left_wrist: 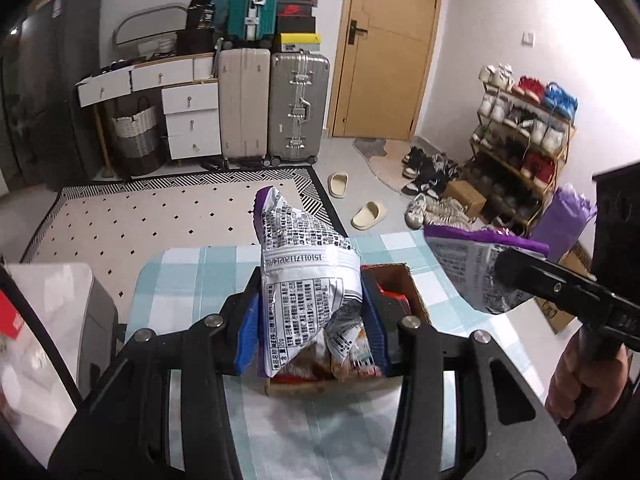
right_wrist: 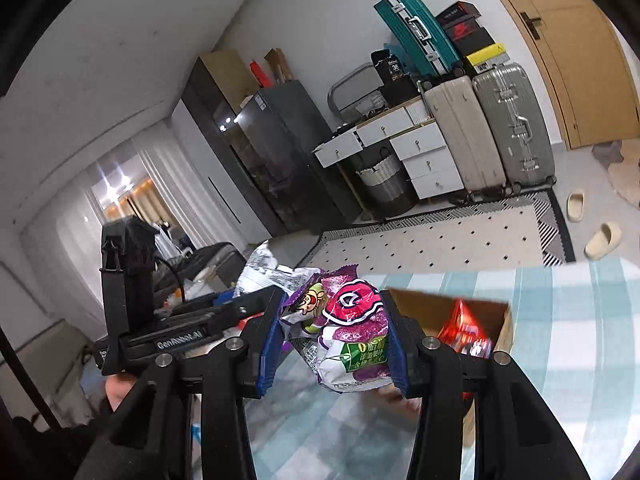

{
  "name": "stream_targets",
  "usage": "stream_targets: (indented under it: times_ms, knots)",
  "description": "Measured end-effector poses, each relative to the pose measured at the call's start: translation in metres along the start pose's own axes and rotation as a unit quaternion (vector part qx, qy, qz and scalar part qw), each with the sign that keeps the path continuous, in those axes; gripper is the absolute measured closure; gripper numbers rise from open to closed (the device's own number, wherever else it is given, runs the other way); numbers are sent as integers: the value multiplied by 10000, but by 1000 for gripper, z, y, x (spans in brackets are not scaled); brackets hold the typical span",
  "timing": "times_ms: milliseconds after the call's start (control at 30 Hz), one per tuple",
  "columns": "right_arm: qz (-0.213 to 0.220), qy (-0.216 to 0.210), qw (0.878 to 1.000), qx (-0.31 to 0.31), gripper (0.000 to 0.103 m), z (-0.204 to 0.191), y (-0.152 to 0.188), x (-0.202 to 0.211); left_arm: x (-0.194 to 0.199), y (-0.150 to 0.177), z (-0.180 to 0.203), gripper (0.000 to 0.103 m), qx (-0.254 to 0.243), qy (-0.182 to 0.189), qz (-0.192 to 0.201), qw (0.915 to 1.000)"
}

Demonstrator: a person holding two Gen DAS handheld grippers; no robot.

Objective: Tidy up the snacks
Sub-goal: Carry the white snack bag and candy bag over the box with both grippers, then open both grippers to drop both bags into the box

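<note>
Left wrist view, left hand-held gripper [left_wrist: 314, 334] clamping snack packet [left_wrist: 308, 276], above cardboard box [left_wrist: 416, 300]

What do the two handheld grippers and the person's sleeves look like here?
Both grippers, left gripper and right gripper, are matte black linkage frames with silver pivot bolts and blue finger pads. The left one bears white "GenRobot.AI" lettering and a black cable. The sleeve is dark.

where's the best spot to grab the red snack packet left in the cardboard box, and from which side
Take the red snack packet by its upper peak, coming from above through the open top of the cardboard box. It stands tilted against the box wall with that pointed end poking up, and the walls block any sideways approach. Both claws are full now: left claw and right claw each hold a purple bag.
</note>
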State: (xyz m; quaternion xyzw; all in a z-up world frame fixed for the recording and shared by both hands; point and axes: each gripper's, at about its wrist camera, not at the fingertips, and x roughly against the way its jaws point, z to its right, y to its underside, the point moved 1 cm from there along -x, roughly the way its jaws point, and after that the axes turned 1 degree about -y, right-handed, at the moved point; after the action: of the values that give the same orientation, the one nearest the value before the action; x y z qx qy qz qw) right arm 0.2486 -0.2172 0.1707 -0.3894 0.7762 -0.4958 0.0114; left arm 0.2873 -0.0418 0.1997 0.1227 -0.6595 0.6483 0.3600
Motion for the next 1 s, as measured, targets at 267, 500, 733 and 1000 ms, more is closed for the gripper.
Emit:
stream_targets:
  times_ms: [267,500,733,1000]
  knots:
    - [-354,198,9992,2,58,22,-22,-48,-87,-35,7,61,273,525,-724,9956]
    - [-630,350,9974,40,58,41,-15,-74,-131,-29,2,61,189,462,-898,9947]
    - [-724,479,9962,-103,58,59,0,-83,-162,-4,5,61,293,678,-1158,9905]
    - [-868,627,9937,-340,57,76,17,-90,-175,11,12,33,109,717,-1451,9868]
